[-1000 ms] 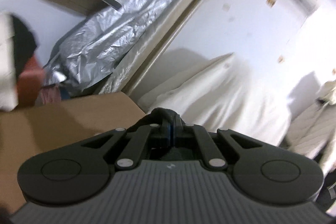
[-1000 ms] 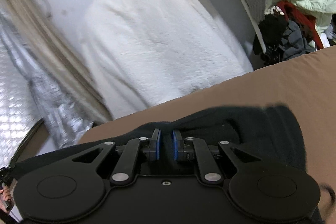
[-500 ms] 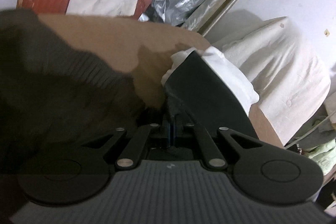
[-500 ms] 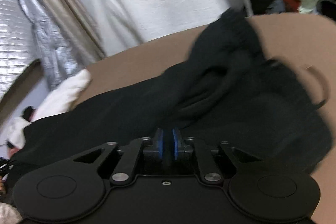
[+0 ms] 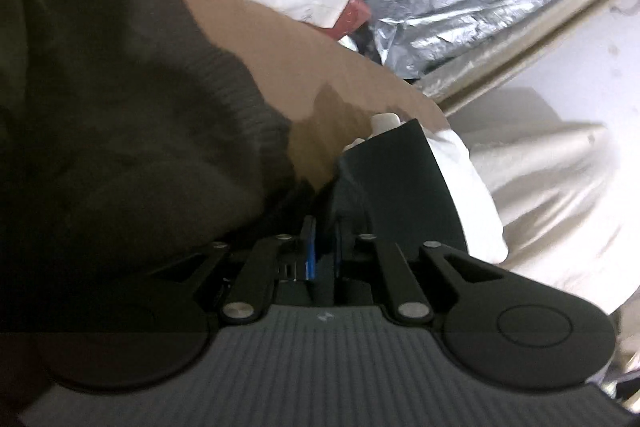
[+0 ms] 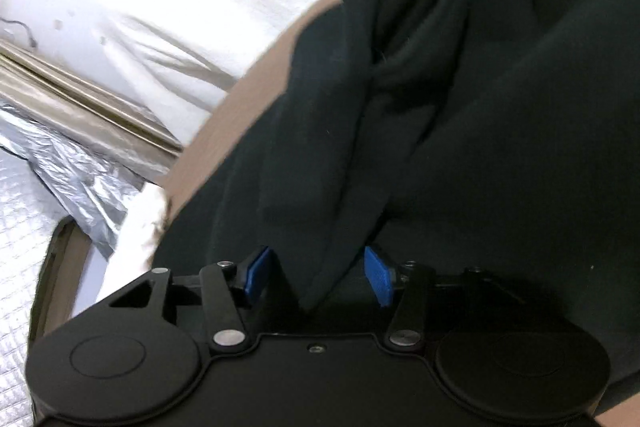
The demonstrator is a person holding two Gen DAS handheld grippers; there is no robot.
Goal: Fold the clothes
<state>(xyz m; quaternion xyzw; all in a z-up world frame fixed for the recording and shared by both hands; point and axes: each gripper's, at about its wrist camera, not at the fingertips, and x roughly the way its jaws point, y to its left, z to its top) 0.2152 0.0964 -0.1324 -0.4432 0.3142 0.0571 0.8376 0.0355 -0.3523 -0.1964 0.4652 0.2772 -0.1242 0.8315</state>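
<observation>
Now the dark garment [image 6: 480,107] lies spread on the brown surface [image 5: 280,39], and the step in hand looks like the release after laying it down. From the right wrist view, the right gripper [image 6: 318,275] has just been opening: its blue pads [image 6: 258,273] stand well apart, and a hanging fold of the garment sits between them without either pad pressing on it. The bulk of the cloth fills that view from twelve round to four o'clock, bunched in thick ridges, with a ribbed edge near one o'clock. From the left wrist view, the left gripper [image 5: 324,251] has also just been opening, only a little: a narrow gap shows between its fingers, and dark cloth runs into that gap, though whether the pads are pressing on it is too dim to tell. The garment's ribbed hem [image 5: 240,83] covers that view from seven to eleven o'clock; a flat dark piece with white cloth [image 5: 472,195] under it lies at about two o'clock, just beside the fingers. The garment is down but not yet flat, so I judge the task is at an early stage. The next move calls for both grippers to clear the cloth without dragging it, then to take fresh holds on an edge or sleeve and smooth out the ridges before folding over.
</observation>
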